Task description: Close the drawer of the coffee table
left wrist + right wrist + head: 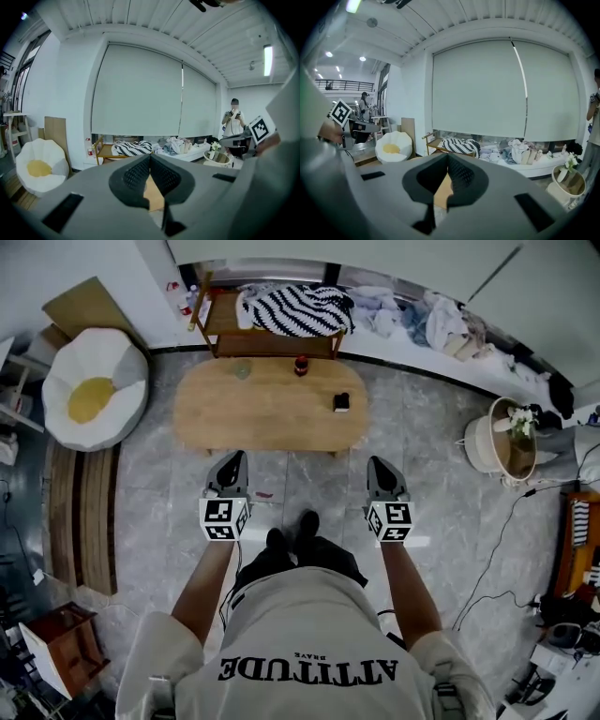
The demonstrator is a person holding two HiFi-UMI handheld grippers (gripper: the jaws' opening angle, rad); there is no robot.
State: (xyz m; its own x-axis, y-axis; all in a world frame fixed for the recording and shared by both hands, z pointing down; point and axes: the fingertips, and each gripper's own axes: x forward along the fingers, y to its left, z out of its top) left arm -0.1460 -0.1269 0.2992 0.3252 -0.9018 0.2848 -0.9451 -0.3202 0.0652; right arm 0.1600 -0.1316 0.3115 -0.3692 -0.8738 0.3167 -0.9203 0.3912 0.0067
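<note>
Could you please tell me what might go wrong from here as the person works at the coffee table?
No drawer front shows in the head view, so the shut left gripper and right gripper may push the table in the wrong spot. A jolt might topple the bottle on the table. A cable on the floor at the right could be tripped over.

A white beanbag chair (pixel 94 385) with a yellow centre sits at the left, near a wooden rack (pixel 272 341) bearing a black-and-white striped blanket (pixel 298 308). Crumpled clothes (pixel 431 320) lie along the low ledge (pixel 403 345) under the roller blinds (pixel 140 89). A round white basket (pixel 478 442) holding flowers (pixel 520 418) stands at the right.
</note>
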